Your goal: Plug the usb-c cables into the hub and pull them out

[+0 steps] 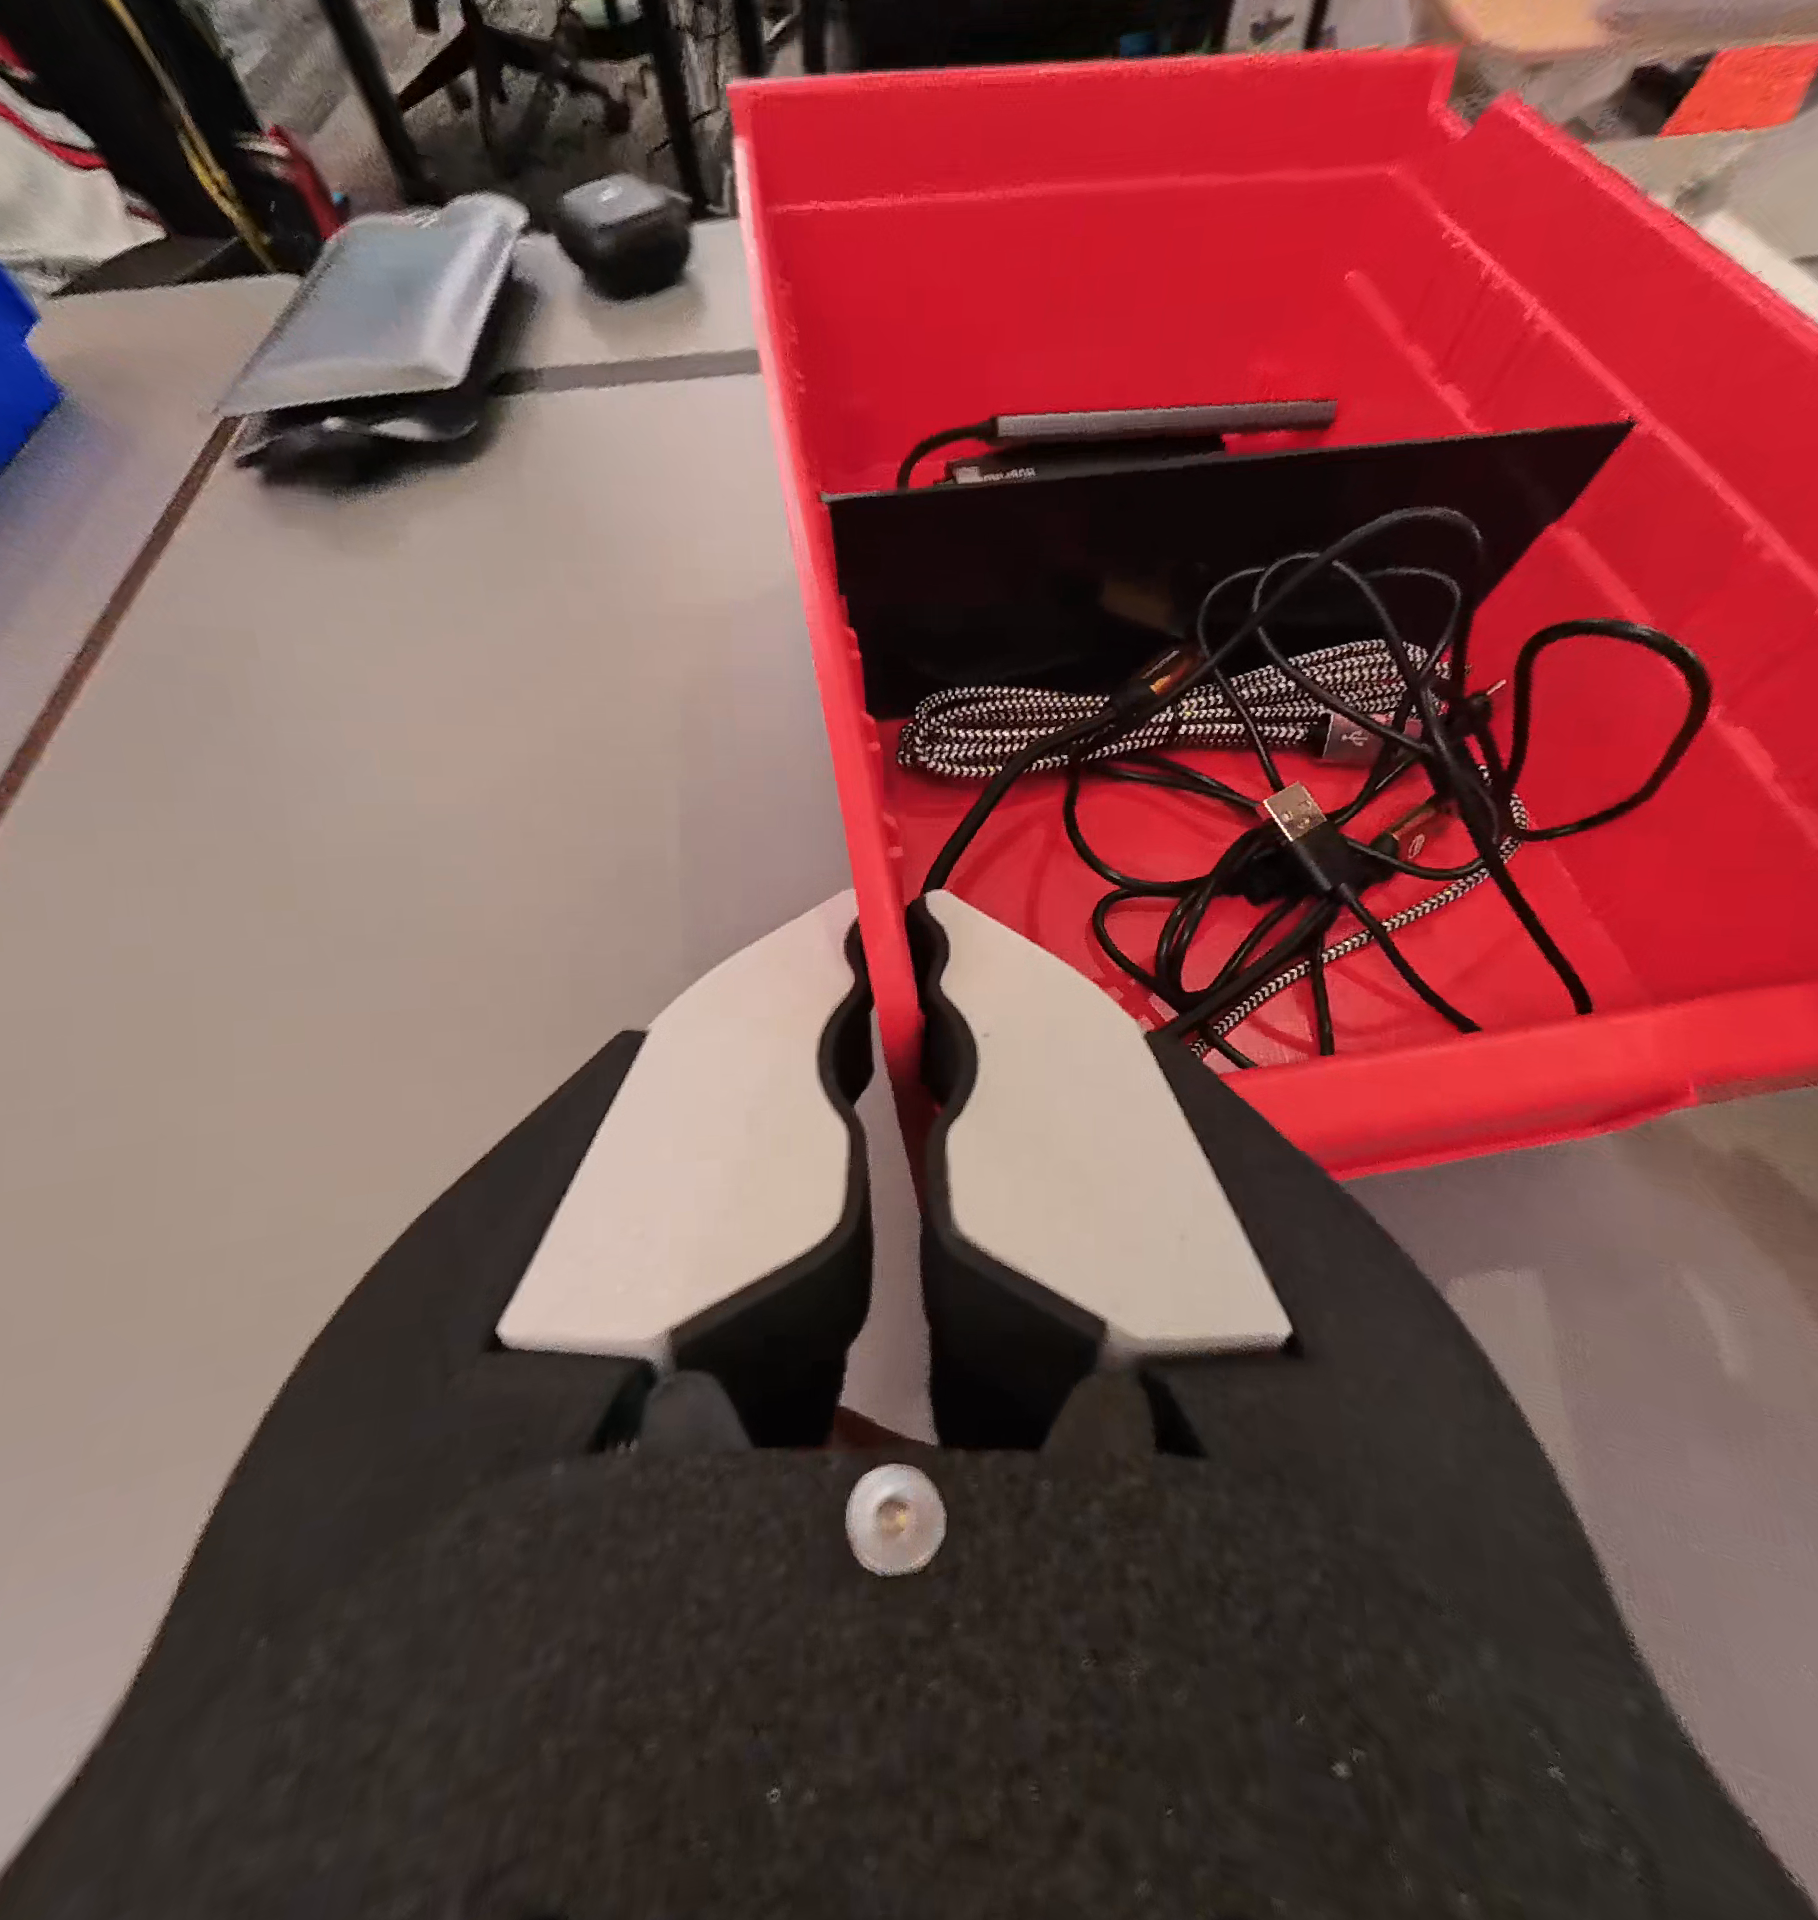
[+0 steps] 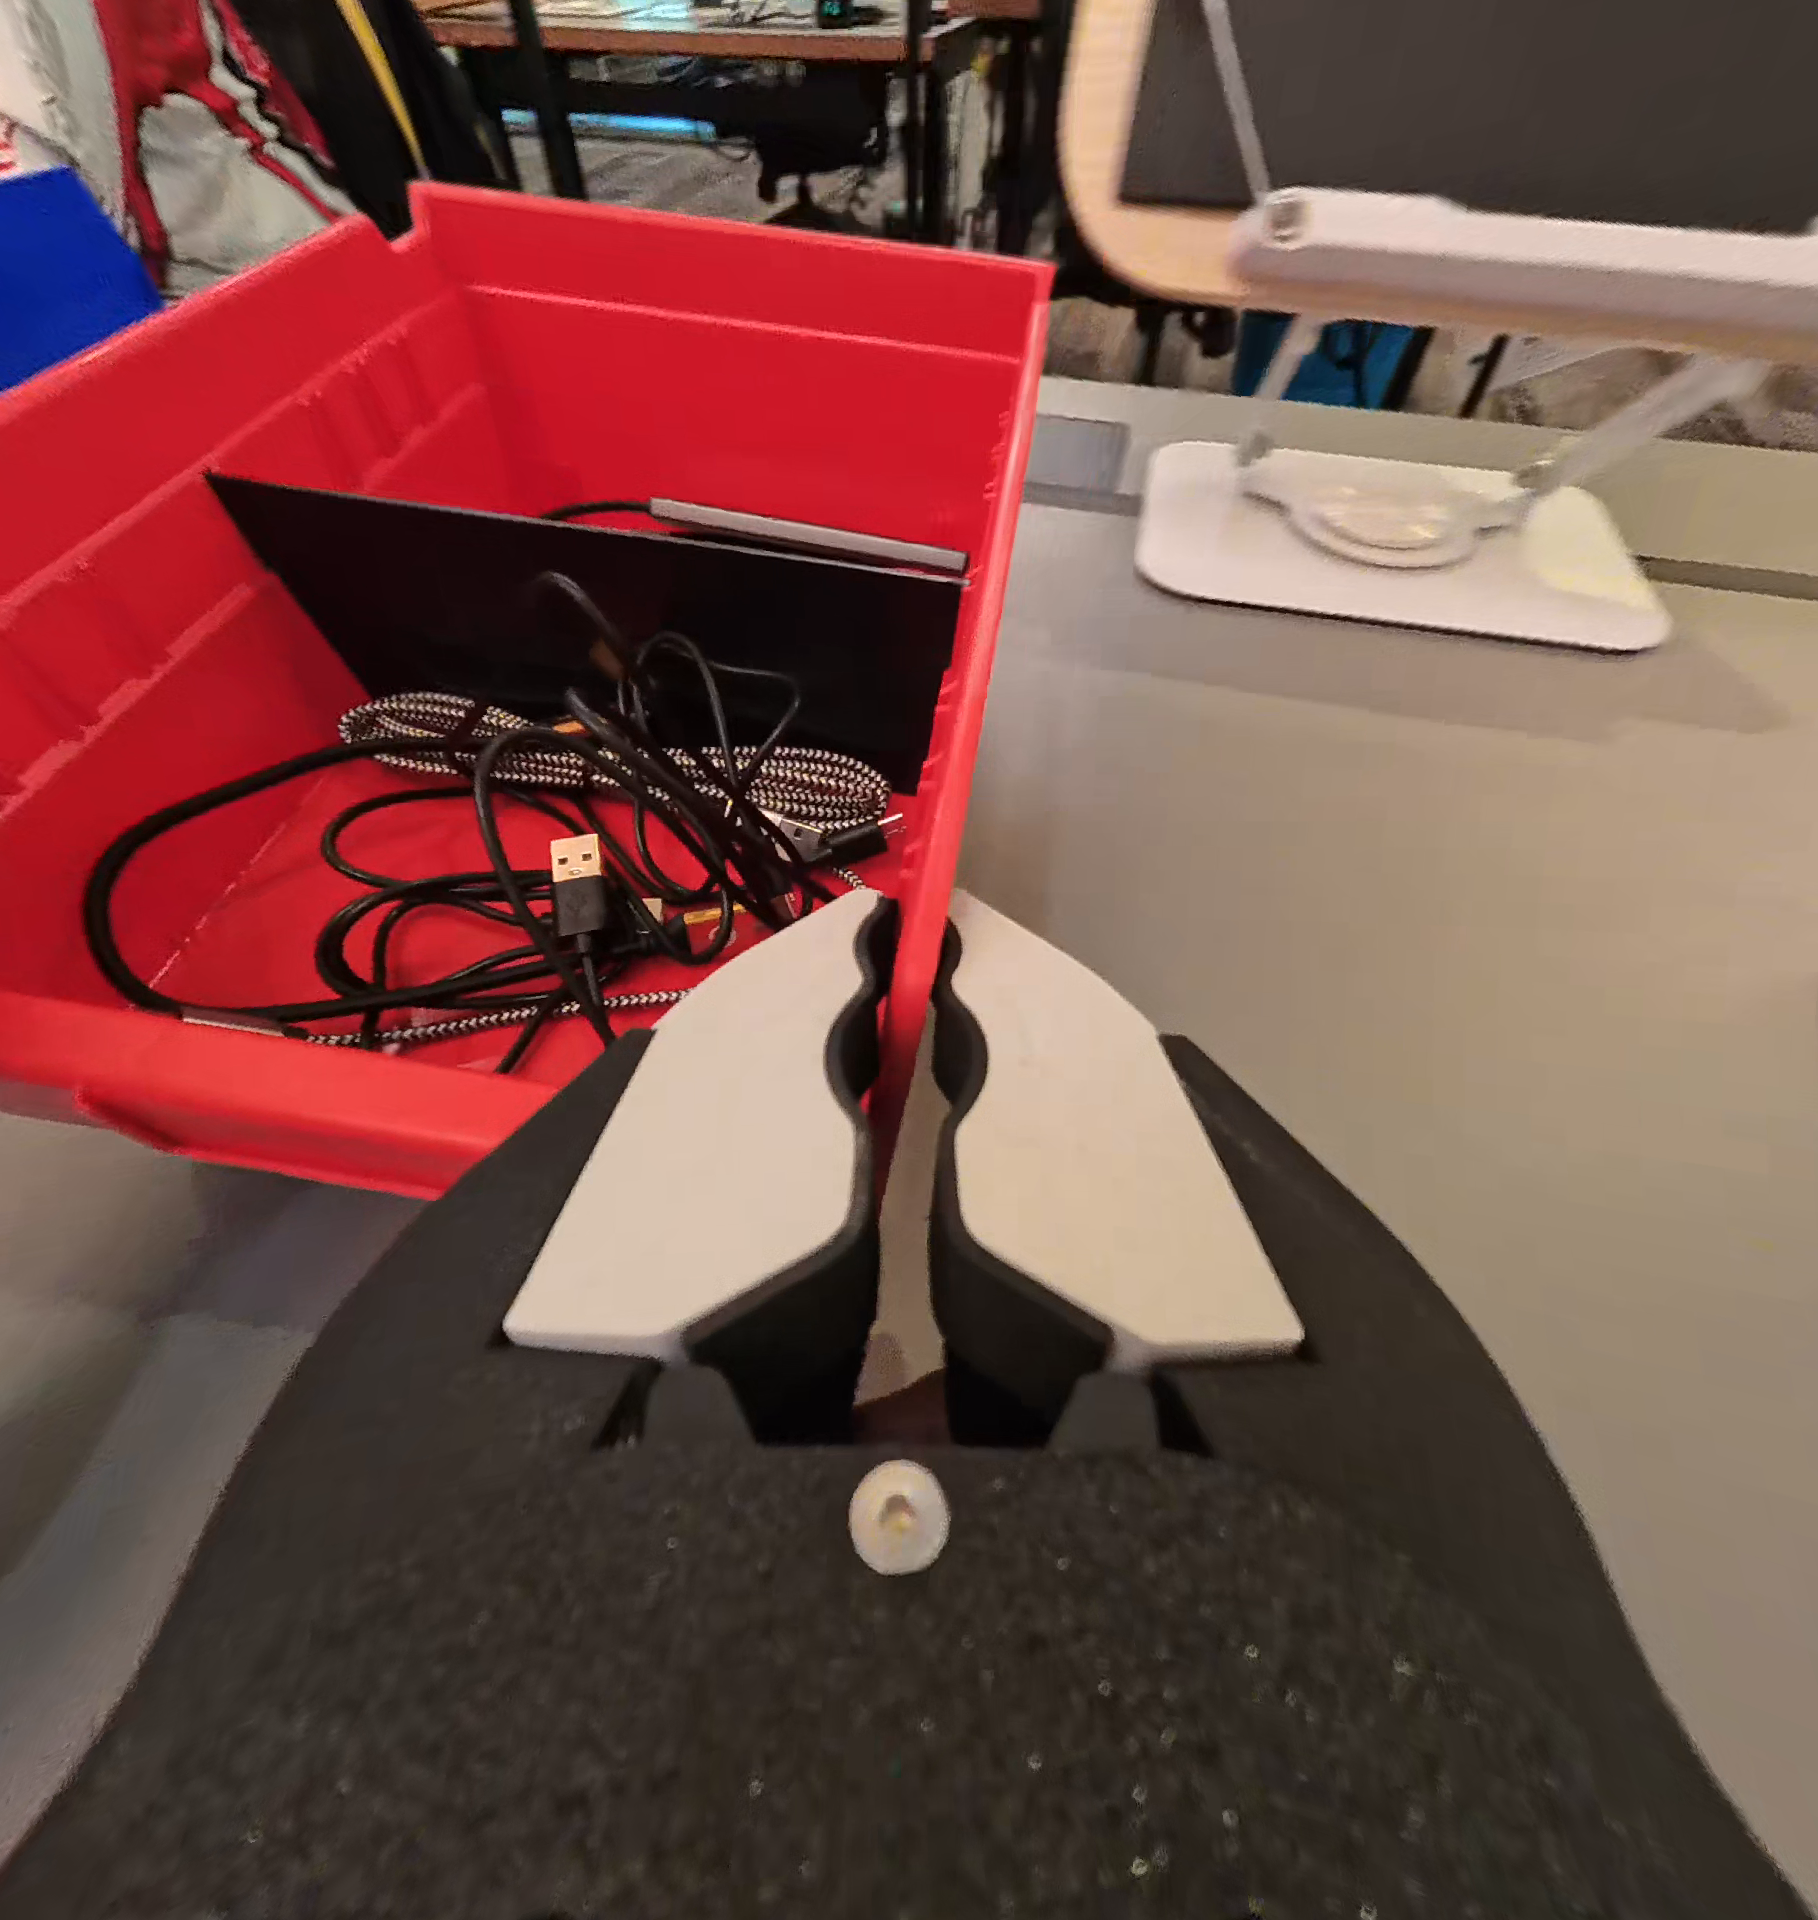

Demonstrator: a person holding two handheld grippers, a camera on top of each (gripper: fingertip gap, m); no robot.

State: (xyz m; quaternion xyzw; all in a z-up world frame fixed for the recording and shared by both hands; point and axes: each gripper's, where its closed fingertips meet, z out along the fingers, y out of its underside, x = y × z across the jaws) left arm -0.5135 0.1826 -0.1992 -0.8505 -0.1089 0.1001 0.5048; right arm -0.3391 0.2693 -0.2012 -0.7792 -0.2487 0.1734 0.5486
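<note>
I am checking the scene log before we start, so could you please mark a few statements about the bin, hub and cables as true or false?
1. The cables lie tangled in the near compartment of the red bin. True.
2. The grey hub lies on the table outside the bin. False: it sits in the bin, behind the black divider.
3. The left claw holds a cable. False: it holds nothing and its fingers straddle the bin's side wall.
4. The right claw is beside the bin's other side wall. True.
5. A white stand stands on the table. True.
</note>
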